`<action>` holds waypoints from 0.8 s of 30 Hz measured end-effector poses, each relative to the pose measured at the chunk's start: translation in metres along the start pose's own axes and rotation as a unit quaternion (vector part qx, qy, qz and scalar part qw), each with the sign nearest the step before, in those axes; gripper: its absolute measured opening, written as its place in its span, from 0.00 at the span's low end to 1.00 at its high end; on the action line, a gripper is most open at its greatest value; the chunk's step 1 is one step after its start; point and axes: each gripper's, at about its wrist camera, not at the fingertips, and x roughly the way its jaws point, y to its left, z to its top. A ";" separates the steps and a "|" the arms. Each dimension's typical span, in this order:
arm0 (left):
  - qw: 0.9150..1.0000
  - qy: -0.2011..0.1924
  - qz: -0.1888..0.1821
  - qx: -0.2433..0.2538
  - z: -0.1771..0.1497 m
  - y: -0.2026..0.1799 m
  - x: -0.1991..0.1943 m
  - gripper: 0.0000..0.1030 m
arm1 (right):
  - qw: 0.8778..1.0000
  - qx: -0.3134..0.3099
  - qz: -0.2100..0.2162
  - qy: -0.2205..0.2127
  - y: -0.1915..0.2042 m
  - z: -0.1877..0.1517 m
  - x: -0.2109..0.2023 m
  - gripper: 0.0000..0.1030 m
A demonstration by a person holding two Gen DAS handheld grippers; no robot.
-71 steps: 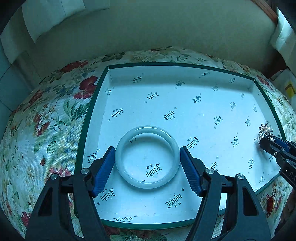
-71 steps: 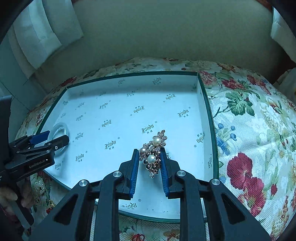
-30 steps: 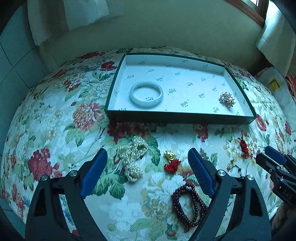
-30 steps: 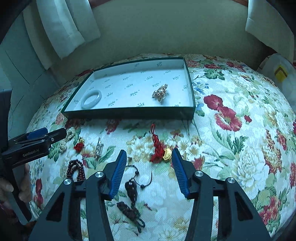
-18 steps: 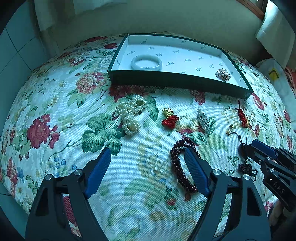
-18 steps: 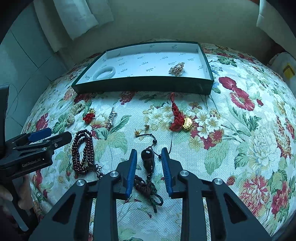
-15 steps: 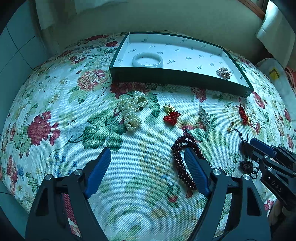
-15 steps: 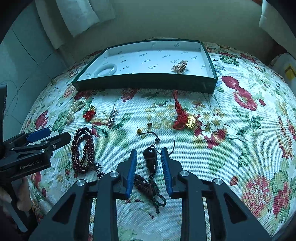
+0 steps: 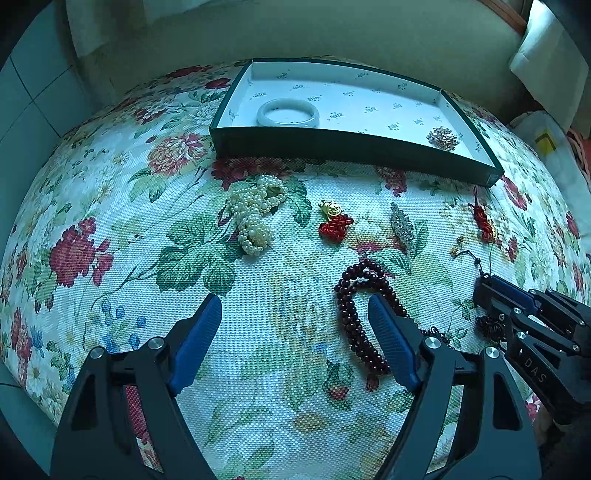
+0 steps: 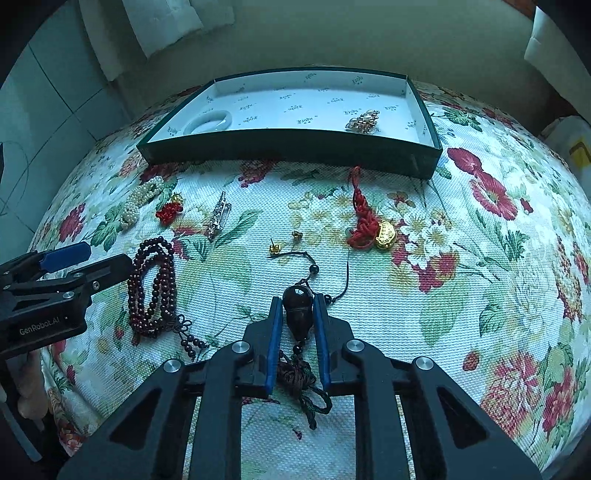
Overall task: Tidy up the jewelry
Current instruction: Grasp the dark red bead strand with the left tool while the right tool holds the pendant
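A floral tablecloth (image 9: 110, 229), white with red blooms and green leaves, covers the rounded bench. Behind it at twelve o'clock runs a plain pale wall (image 10: 332, 33). A white curtain (image 10: 162, 22) hangs at eleven o'clock, beside grey tiles (image 9: 33, 96). At two o'clock sits a white bag with a yellow mark (image 9: 543, 140).

"GenRobot.AI" printed on left gripper (image 10: 66, 266) body, lower left of right wrist view. "DAS" on right gripper (image 9: 484, 291) body, lower right of left wrist view. Tray (image 10: 295, 146) liner print repeats, unreadable.
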 end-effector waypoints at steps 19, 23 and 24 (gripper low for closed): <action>0.999 0.018 -0.039 0.024 -0.001 -0.034 0.021 0.77 | 1.000 0.020 -0.009 -0.011 -0.015 -0.005 -0.014 0.17; 0.999 0.014 -0.040 0.026 -0.004 -0.031 0.016 0.62 | 1.000 0.024 -0.007 -0.012 -0.015 -0.005 -0.014 0.17; 0.999 0.013 -0.039 0.029 -0.005 -0.030 0.015 0.57 | 1.000 0.024 -0.006 -0.012 -0.015 -0.005 -0.014 0.17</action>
